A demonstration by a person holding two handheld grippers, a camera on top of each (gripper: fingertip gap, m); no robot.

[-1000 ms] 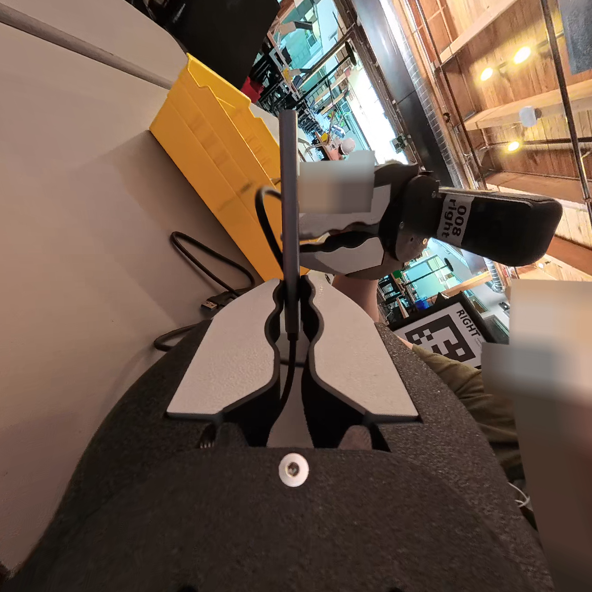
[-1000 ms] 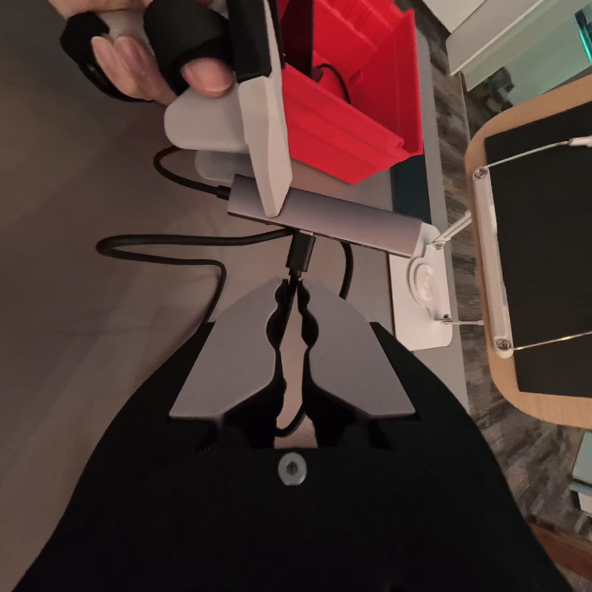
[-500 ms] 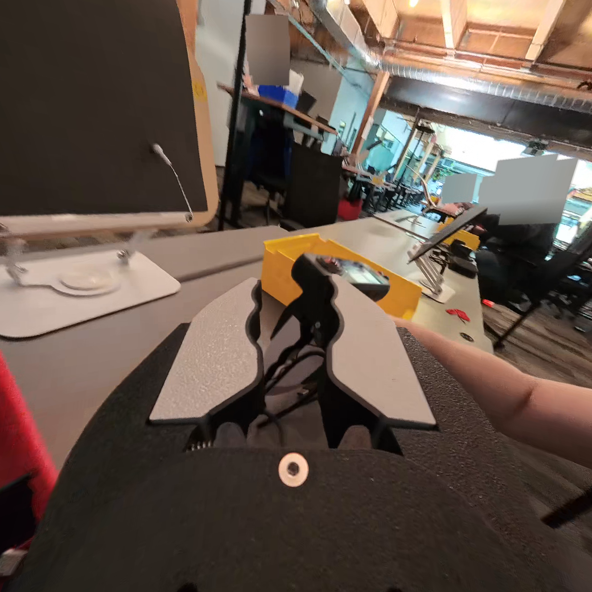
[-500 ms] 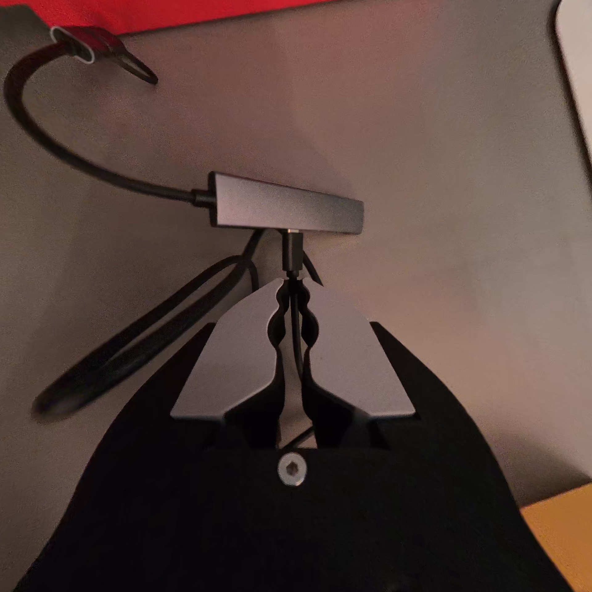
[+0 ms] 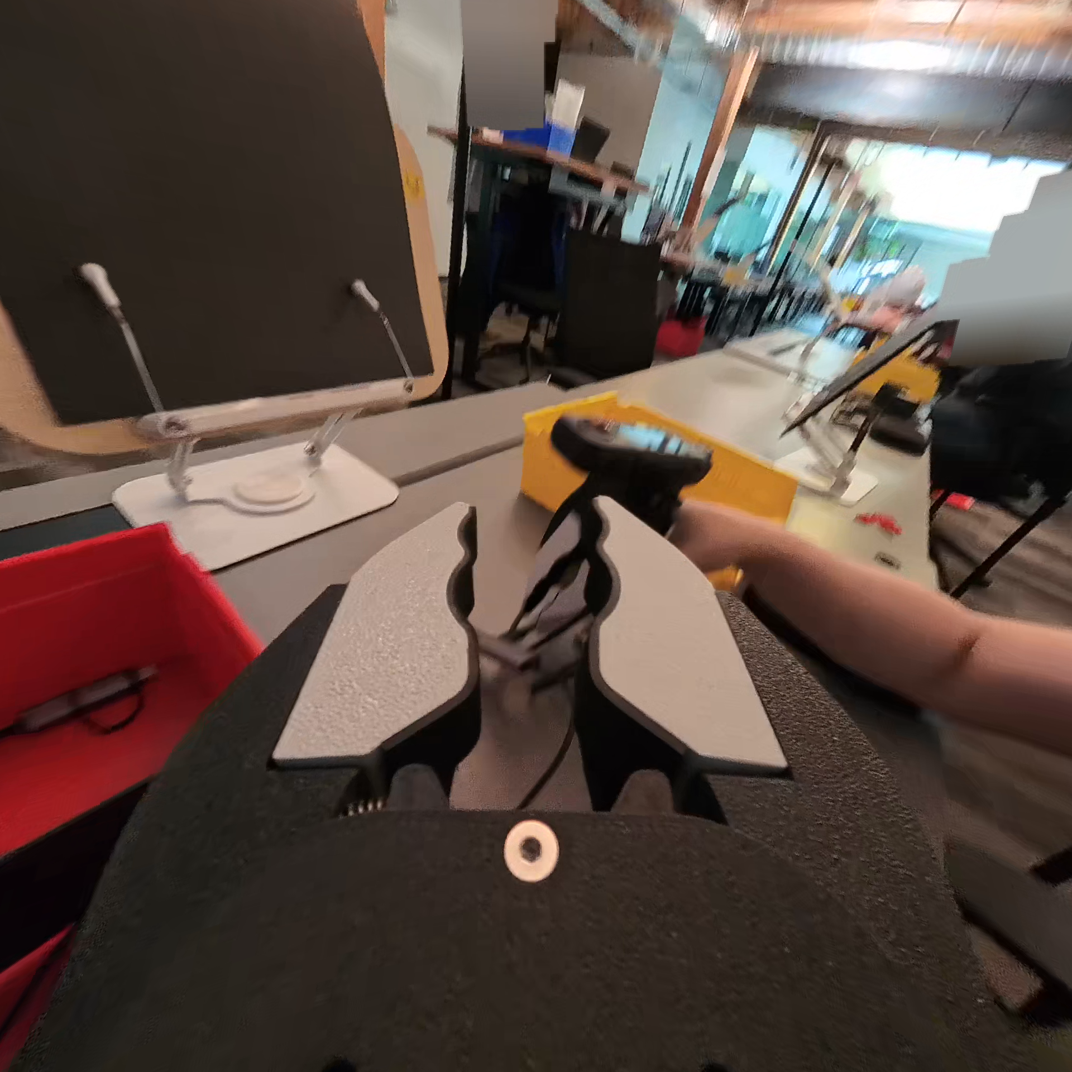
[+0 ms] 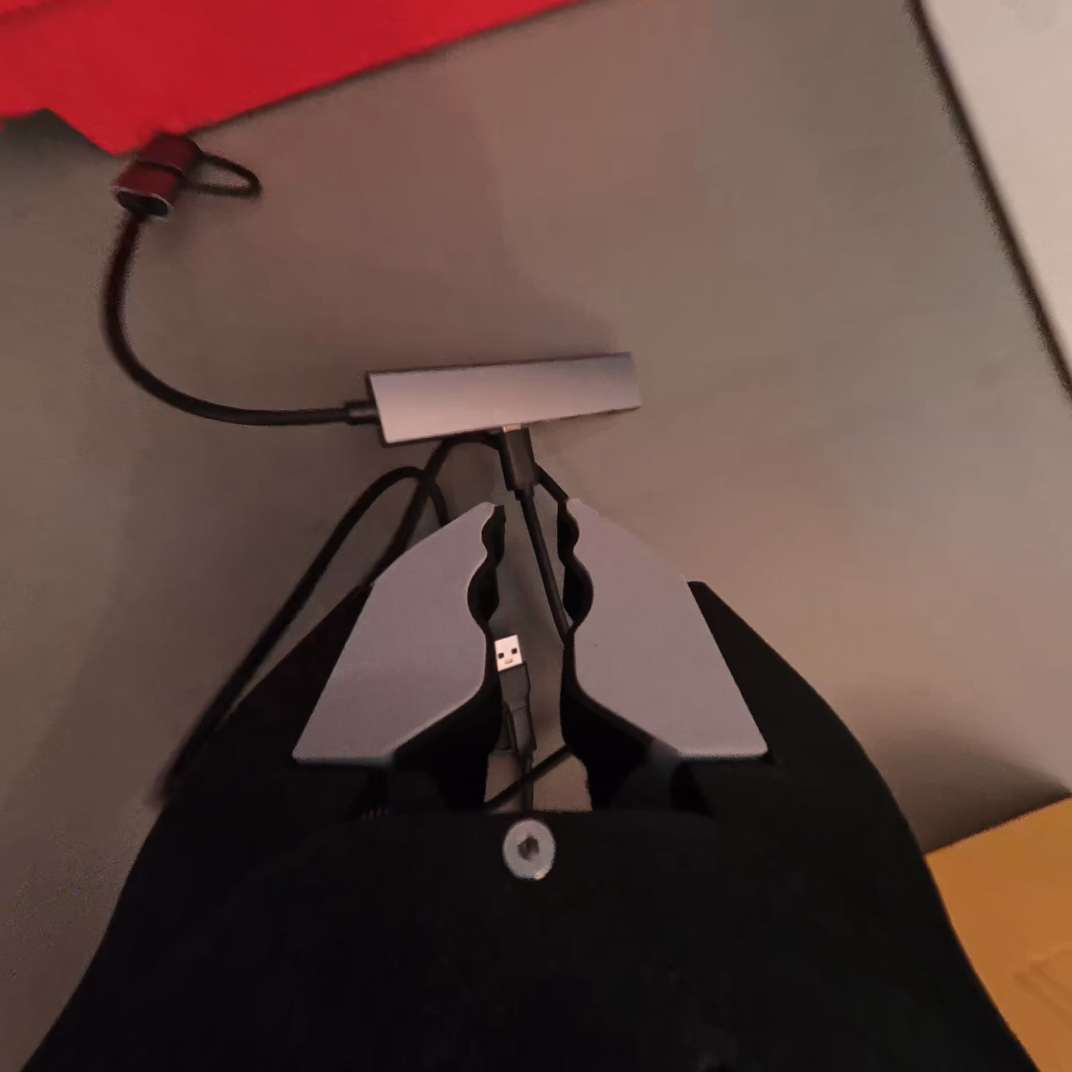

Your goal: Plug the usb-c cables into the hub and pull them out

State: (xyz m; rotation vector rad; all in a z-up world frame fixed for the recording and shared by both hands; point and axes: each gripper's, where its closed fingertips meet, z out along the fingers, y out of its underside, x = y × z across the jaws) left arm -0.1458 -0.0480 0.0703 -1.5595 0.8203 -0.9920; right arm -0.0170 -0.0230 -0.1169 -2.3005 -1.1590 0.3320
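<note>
From the left wrist view, the left claw [image 5: 531,557] stands parted with a clear gap between its fingers and nothing pinched. Through that gap I see the other tool, the right claw [image 5: 586,557], low over the grey desk [image 5: 359,545], with the blurred end of the hub [image 5: 510,649] below it. A red bin [image 5: 116,609] sits at the left edge, a yellow bin [image 5: 748,481] farther back toward the right, and a white stand [image 5: 255,499] holding a dark board near the far edge.

From the right wrist view, the right claw [image 6: 531,510] is also parted. The black cable [image 6: 542,557] runs loose between its fingers, touched by neither as far as I can tell. The cable's plug [image 6: 516,458] is seated in the near long side of the hub [image 6: 504,400], which lies flat on the desk [image 6: 754,290], roughly mid-desk. The hub's own lead curls off left to a connector [image 6: 148,180] beside the red bin [image 6: 174,52]. A loose flat metal plug [image 6: 510,652] lies between the fingers, nearer the wrist.

The risk, I'd say, is in pulling out: nothing pins the hub, so a tug on the cord could simply drag it, or strain the plug sideways.
</note>
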